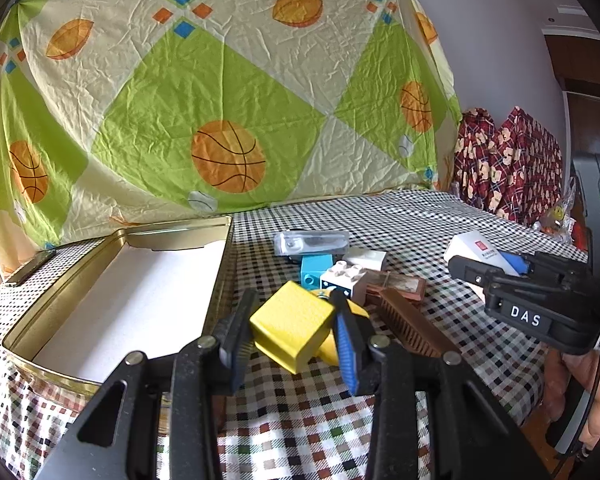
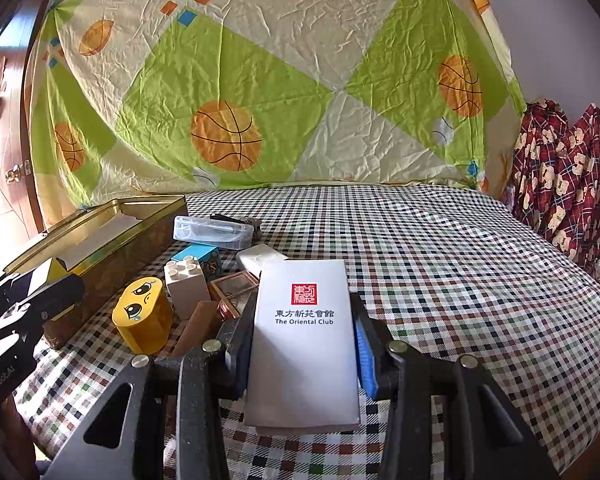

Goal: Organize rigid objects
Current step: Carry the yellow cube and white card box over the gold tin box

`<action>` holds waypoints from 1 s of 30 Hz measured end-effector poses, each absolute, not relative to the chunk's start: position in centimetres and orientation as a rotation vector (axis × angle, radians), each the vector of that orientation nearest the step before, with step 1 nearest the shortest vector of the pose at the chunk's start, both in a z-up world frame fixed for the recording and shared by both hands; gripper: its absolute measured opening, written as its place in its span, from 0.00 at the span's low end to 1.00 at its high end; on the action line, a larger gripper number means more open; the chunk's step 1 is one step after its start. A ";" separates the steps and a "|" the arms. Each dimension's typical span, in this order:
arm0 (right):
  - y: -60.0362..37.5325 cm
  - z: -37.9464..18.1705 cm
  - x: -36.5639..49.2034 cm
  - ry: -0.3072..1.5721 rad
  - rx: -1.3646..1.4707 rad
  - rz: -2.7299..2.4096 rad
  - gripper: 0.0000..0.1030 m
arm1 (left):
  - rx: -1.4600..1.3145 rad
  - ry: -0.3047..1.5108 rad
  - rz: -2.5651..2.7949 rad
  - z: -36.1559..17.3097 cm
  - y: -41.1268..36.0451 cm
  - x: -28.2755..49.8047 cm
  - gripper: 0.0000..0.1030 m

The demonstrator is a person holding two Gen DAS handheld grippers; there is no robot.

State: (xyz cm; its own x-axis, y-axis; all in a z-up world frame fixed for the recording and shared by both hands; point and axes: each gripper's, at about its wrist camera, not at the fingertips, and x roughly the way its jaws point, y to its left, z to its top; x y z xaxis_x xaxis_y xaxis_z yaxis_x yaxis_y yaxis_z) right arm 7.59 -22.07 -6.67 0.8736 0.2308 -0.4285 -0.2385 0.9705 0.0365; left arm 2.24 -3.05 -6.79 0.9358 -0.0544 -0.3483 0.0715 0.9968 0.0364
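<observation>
My left gripper [image 1: 294,326] is shut on a yellow block [image 1: 292,326] and holds it just right of the open gold tin [image 1: 112,296]. My right gripper [image 2: 304,344] is shut on a white "The Oriental Club" box [image 2: 304,340], held above the checked cloth. The pile beside it holds a yellow face block [image 2: 144,316], a white brick [image 2: 186,286], a blue brick [image 2: 198,256], a clear plastic case [image 2: 212,232], a brown comb [image 1: 410,320] and a small framed picture [image 2: 234,286]. The right gripper [image 1: 496,268] with its white box [image 1: 476,250] also shows in the left wrist view.
The gold tin [image 2: 100,236] has a white bare floor and stands at the table's left edge. The checked tablecloth [image 2: 440,272] stretches right and back. A basketball-print sheet [image 2: 260,80] hangs behind. Red patterned fabric [image 2: 572,184] lies at the far right.
</observation>
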 end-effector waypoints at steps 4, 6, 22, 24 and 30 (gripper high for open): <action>-22.1 -6.6 7.4 0.430 -0.013 0.246 0.42 | 0.043 0.349 -0.062 -6.7 -3.0 2.2 0.35; -22.1 -6.6 7.3 0.425 -0.012 0.245 0.42 | 0.042 0.347 -0.059 -6.7 -3.0 2.2 0.35; -22.5 -6.4 6.6 0.354 0.004 0.258 0.42 | 0.034 0.316 -0.049 -6.3 -2.8 1.8 0.35; -22.7 -6.4 6.5 0.348 0.011 0.258 0.42 | 0.027 0.314 -0.047 -6.3 -2.6 1.7 0.35; -23.0 -6.3 6.4 0.331 0.033 0.242 0.42 | 0.009 0.315 -0.044 -6.2 -2.0 1.7 0.35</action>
